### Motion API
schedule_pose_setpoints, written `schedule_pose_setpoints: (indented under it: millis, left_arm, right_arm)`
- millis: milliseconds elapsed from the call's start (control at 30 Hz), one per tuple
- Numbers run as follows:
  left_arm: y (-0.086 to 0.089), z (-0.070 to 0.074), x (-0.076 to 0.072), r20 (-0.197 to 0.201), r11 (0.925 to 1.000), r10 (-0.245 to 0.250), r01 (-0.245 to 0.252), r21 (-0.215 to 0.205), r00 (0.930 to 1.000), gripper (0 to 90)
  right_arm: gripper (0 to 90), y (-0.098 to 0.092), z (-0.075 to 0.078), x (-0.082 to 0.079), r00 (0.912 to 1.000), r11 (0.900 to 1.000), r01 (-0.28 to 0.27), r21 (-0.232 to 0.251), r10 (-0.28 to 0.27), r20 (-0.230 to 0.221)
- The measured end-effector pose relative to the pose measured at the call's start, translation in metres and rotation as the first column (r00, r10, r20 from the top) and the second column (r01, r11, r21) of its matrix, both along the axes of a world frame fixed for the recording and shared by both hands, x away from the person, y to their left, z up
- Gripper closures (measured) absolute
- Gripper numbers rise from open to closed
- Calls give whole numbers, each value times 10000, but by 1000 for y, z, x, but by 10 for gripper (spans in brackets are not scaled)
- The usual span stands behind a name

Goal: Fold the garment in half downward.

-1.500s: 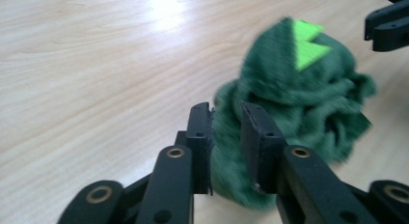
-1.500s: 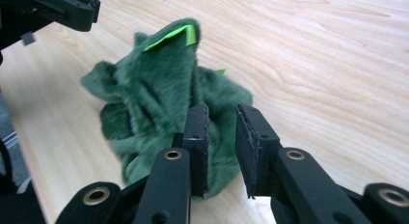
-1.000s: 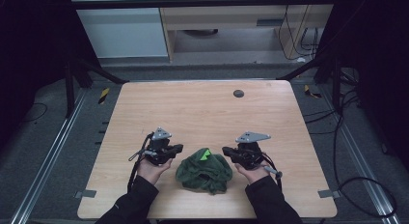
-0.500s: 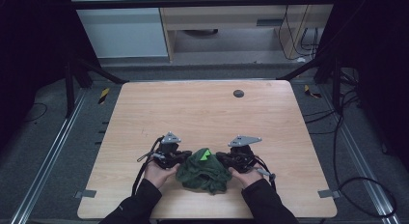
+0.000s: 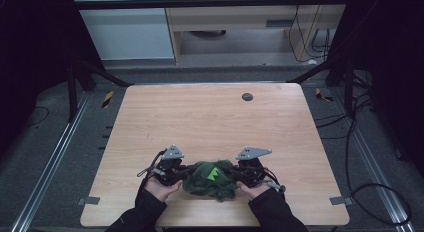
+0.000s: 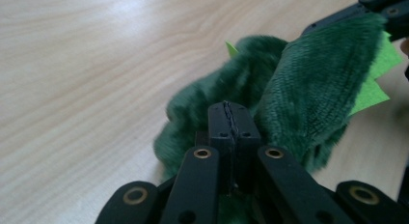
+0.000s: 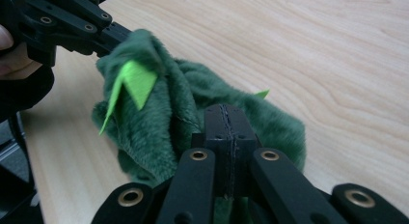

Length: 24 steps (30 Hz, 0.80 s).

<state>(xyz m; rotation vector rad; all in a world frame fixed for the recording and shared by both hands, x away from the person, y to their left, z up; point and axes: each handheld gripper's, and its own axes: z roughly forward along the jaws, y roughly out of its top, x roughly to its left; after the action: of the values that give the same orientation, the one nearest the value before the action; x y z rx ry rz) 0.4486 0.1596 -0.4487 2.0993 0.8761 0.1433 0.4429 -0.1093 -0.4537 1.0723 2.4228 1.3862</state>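
A dark green plush cloth (image 5: 210, 179) with bright green felt points (image 7: 137, 81) lies bunched near the table's front edge. My left gripper (image 5: 187, 172) presses into its left side with its jaws shut, and nothing sits between the pads in the left gripper view (image 6: 231, 118). My right gripper (image 5: 232, 172) presses into the cloth's right side, its jaws also shut on themselves (image 7: 226, 120). The cloth (image 6: 308, 84) is heaped up between the two tips. In the right gripper view the left gripper (image 7: 113, 33) touches the top fold of the cloth (image 7: 159, 122).
The wooden table (image 5: 210, 117) stretches bare beyond the cloth. A small dark round spot (image 5: 247, 96) sits near its far edge. Black frame legs and cables (image 5: 350, 117) stand on the floor around it.
Both hands have moved inward from either side of the cloth, the left one further, and now press against it. The cloth is bunched more tightly. Both pairs of jaws stayed shut.
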Motion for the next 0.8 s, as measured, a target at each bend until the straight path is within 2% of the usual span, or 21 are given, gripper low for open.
schedule_pose_setpoints:
  millis: [200, 533, 800]
  left_arm:
    - [1, -1, -15, -122, 9997, -239, 239, 27, 9996, 892]
    - [2, -9, -30, -431, 9984, -503, 513, 241, 9978, 892]
    - [3, -16, -36, -414, 9972, -391, 417, 622, 9984, 888]
  right_arm:
    - [884, -3, 0, -9, 9998, 9998, -201, -73, 201, -56]
    - [863, -7, -3, -19, 9990, 9993, -377, -28, 376, -246]
    - [855, -10, -10, -27, 9979, 9989, -460, -91, 456, -468]
